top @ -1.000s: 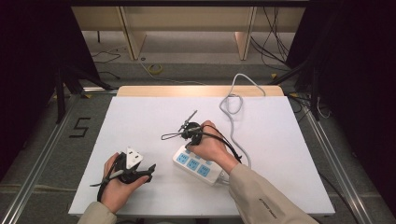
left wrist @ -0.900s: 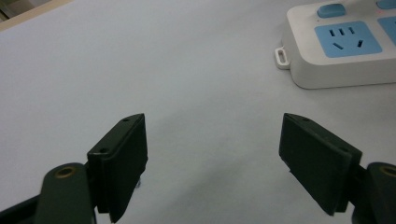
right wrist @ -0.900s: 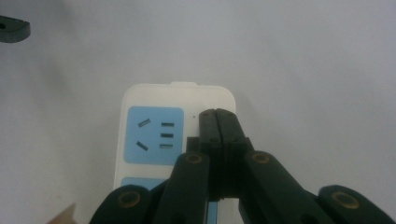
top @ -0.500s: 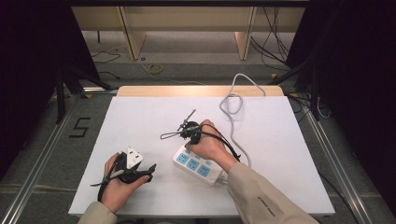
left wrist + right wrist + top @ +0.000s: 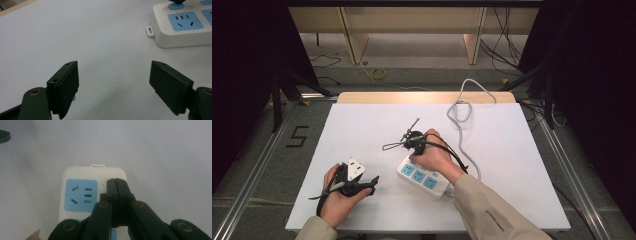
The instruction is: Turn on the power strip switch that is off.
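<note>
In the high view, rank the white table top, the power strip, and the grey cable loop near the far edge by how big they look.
Largest to smallest in the high view:
1. White table top, by far.
2. Power strip, partly covered by the right hand.
3. Grey cable loop, slightly smaller in outline; it lies farther from the camera, so ranks 2 and 3 are unsure.

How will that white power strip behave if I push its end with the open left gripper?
The power strip lies flat and low on the table, so it should slide, not tip. Its smooth plastic shell probably slips easily. The cord curls loosely behind it, so it may drag or swing the strip around, though the shut right gripper above it could pin it.
</note>
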`<move>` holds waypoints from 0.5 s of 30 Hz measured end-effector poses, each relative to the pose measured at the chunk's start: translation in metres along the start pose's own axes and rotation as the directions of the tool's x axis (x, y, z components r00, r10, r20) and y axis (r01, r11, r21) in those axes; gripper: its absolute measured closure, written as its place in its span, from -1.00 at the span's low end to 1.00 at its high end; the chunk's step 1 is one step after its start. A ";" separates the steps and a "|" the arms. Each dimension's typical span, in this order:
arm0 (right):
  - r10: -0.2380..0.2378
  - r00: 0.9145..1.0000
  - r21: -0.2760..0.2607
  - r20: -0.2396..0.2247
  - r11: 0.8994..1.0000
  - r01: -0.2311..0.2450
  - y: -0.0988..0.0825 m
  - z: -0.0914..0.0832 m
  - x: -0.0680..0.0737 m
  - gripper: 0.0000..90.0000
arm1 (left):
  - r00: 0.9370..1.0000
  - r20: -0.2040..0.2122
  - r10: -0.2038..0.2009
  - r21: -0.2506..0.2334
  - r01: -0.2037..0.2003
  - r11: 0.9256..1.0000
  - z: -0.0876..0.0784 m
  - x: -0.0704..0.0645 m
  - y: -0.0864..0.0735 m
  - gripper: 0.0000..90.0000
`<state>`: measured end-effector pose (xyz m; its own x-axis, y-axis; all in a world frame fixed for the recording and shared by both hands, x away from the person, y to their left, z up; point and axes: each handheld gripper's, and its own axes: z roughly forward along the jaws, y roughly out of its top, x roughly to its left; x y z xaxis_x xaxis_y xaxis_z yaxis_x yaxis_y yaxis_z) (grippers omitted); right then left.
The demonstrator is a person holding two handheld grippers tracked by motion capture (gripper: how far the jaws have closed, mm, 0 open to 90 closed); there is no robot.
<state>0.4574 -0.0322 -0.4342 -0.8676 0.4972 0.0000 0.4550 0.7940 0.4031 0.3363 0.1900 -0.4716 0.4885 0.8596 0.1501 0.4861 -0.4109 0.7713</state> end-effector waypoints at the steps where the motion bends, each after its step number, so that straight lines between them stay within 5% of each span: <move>1: 0.002 1.000 -0.001 0.000 1.000 -0.002 0.000 0.000 0.000 1.00 | 1.000 0.000 0.000 0.000 0.000 1.000 0.000 0.000 0.000 -0.48; 15: -0.004 1.000 0.017 -0.003 1.000 0.004 0.003 0.002 0.001 1.00 | 1.000 0.000 0.000 0.000 0.000 1.000 0.000 0.000 0.000 -0.48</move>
<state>0.4580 -0.0285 -0.4345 -0.8700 0.4931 0.0016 0.4552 0.8019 0.3870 0.3363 0.1900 -0.4715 0.4882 0.8598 0.1499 0.4862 -0.4105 0.7714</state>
